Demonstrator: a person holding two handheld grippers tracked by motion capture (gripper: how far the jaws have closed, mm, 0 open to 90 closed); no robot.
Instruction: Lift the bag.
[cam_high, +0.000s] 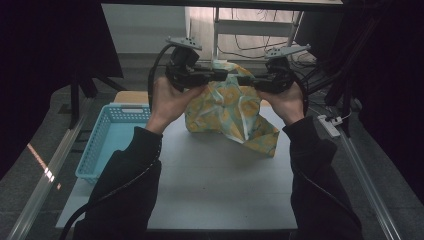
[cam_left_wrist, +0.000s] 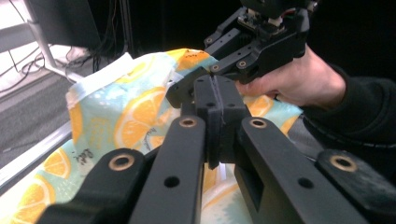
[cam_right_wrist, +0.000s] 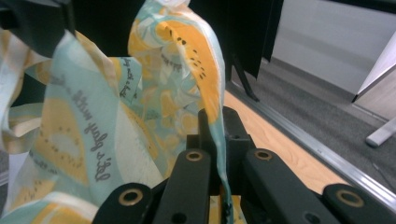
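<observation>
A light cloth (cam_high: 227, 112) printed with orange slices hangs above the white table (cam_high: 215, 185), its lower corner resting on the tabletop. Two hands hold the grippers level and tip to tip at the cloth's upper edge. My left gripper (cam_high: 223, 75) is shut; in its own view the pads (cam_left_wrist: 217, 100) meet in a thin line with the cloth (cam_left_wrist: 121, 116) right behind and under them. My right gripper (cam_high: 243, 80) is shut on a fold of cloth (cam_right_wrist: 93, 140), which runs down between its pads (cam_right_wrist: 212, 128). The right gripper (cam_left_wrist: 261, 44) and its hand also face the left gripper view.
A light blue plastic basket (cam_high: 107, 135) stands on the table's left side. A wooden board (cam_high: 132, 96) lies behind it. A power strip (cam_high: 328, 125) and cables lie on the floor at the right. Metal rails run along both table sides.
</observation>
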